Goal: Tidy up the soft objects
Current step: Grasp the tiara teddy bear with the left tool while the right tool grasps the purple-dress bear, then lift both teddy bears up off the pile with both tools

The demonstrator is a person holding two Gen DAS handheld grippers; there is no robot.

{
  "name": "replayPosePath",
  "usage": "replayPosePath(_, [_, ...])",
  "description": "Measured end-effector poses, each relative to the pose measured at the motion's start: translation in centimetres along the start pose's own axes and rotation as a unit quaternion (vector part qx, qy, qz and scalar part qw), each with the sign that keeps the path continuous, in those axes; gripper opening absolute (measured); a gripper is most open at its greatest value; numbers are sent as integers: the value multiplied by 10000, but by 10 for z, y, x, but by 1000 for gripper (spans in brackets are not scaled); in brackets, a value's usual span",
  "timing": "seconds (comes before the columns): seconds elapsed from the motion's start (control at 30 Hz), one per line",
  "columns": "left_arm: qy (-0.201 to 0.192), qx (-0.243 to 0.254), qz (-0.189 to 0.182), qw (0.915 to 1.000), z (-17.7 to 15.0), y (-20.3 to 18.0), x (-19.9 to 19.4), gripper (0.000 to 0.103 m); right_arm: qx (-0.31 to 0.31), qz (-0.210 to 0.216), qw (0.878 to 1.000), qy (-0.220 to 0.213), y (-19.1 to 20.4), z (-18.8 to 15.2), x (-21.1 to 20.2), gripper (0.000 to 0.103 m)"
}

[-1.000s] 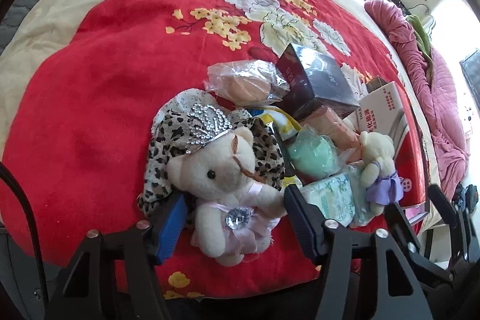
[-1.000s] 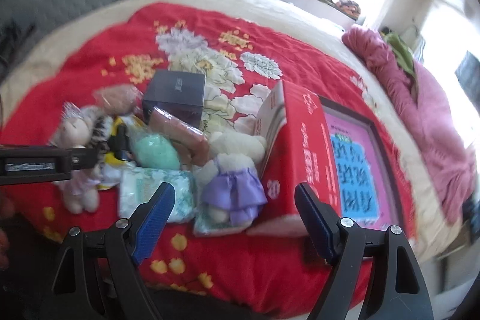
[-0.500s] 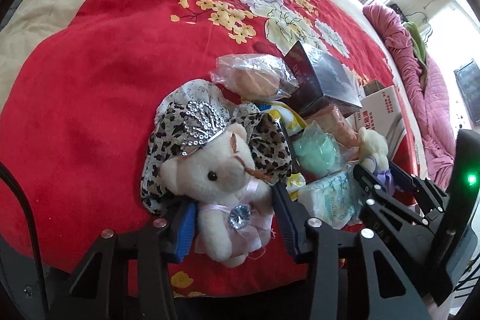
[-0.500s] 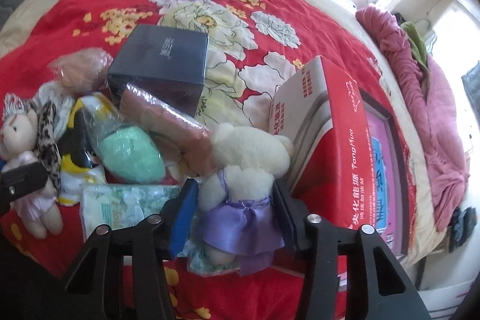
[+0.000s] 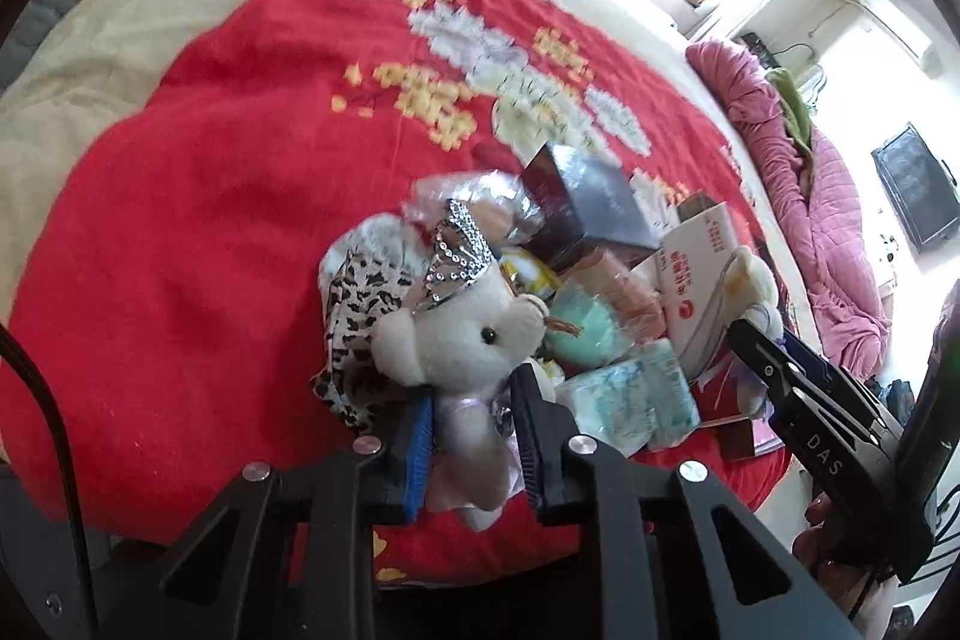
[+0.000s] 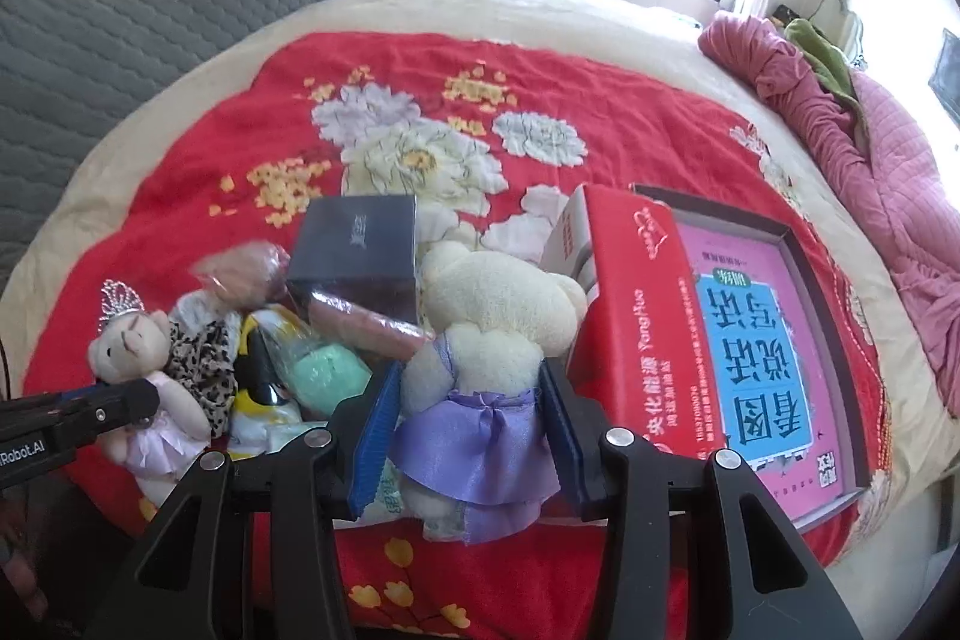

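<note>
Blue-padded fingers (image 5: 420,436) of the left gripper (image 5: 471,436) have just been closing and are now pressed against the body of a cream teddy bear with a silver tiara (image 5: 462,340), which is clamped between them. Behind that bear, a leopard-print cloth (image 5: 354,316) is spread on the red flowered blanket (image 5: 180,220). To the right of that bear, a mint-green bundle (image 5: 585,334) and a pack of tissues (image 5: 630,394) are heaped together. Farther right of the bear, the right gripper (image 6: 468,424) is seen with its fingers (image 6: 375,430) drawn in on a second teddy bear in a purple dress (image 6: 486,370). Just beyond that purple-dressed bear, a red carton (image 6: 636,316) stands on the blanket.
</note>
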State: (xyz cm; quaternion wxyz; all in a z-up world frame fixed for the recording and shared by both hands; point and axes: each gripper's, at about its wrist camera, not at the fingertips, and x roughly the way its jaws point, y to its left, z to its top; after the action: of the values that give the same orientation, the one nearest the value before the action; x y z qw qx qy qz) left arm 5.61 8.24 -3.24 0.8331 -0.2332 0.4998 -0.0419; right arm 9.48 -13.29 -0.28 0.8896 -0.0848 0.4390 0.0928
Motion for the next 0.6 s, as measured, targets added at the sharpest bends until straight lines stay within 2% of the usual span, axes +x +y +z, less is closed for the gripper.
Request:
replayPosePath(0.1, [21,129,57,9999,4,-7,6,25,23,9,10000,-37,-1,1,-2,48])
replayPosePath(0.27, [129,60,-162,9998,2,-7,10,25,105,95,9998,-164,-5,1,-12,48])
replayPosePath(0.43, [-258,194,-337,9989,7,-11,-19,25,208,135,9993,-284,-12,2,-20,48])
replayPosePath(0.6, [-279,150,-383,9988,13,-4,-22,25,305,150,9990,-296,-17,2,-24,48])
